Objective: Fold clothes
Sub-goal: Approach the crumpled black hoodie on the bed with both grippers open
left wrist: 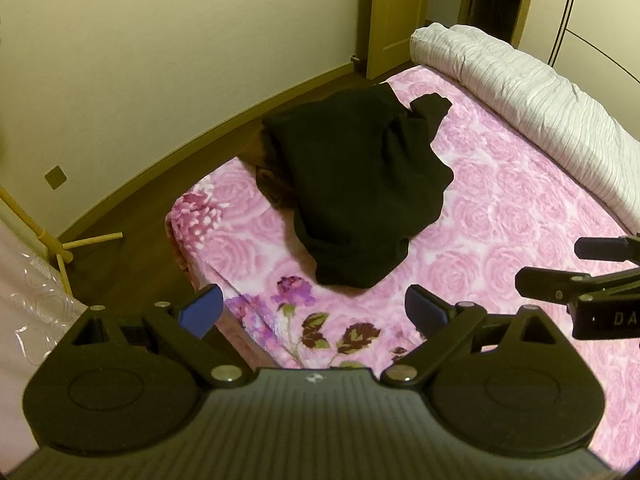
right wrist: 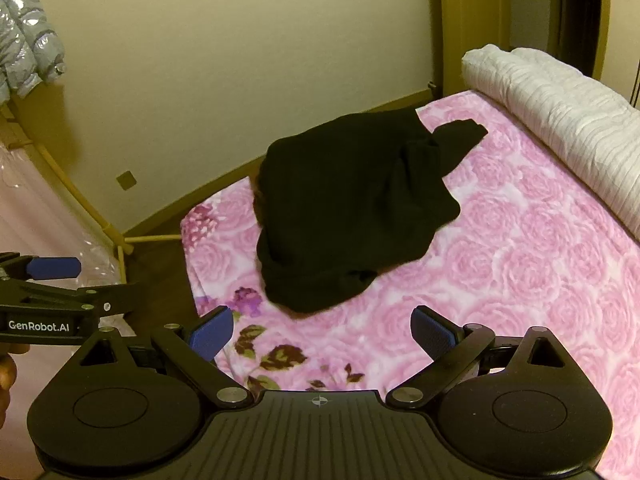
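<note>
Black garment [left wrist: 360, 184] sits crumpled on the pink bedspread [left wrist: 520, 208], untouched; left gripper [left wrist: 312, 312] and right gripper [right wrist: 322, 332] hover spread wide, empty. Looks like step one: grab an edge and flatten it.

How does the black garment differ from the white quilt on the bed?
The black garment lies crumpled in a loose heap near the bed's left edge; the white quilt is rolled into a long bundle along the far side. The garment looks smooth, the quilt ribbed. Both rest on the pink floral blanket.

"GenRobot.AI" stands on the left tool [right wrist: 56, 269]; the right tool [left wrist: 560, 268] shows only "DA".
</note>
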### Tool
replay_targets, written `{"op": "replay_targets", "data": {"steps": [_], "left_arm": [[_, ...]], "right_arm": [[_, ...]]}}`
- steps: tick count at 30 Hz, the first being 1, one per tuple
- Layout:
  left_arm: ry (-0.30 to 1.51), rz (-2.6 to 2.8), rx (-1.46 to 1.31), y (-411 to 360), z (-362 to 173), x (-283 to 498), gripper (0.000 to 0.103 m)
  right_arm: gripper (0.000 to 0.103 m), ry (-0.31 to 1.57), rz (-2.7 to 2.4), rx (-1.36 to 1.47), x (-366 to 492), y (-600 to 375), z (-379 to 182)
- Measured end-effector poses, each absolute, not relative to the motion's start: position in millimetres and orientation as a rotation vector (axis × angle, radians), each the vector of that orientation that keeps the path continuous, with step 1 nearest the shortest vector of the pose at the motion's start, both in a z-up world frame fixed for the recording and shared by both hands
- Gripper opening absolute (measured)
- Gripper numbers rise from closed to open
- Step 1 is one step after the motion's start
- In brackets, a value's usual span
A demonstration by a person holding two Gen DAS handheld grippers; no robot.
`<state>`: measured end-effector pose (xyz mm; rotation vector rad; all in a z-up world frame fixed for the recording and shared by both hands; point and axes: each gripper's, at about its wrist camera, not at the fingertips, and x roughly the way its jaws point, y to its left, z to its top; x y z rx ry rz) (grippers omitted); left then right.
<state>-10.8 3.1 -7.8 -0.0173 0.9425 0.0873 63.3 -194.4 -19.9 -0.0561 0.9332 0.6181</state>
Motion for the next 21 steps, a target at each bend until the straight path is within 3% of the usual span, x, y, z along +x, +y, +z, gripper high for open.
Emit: {"op": "replay_targets", "data": {"steps": [21], "left_arm": [[0.944, 0.09, -0.026, 4.9, -9.3, -14.8, 0.096]], "right_arm": [[0.098, 0.946, 0.623, -0.056, 63.2, -194.2, -23.9]]}}
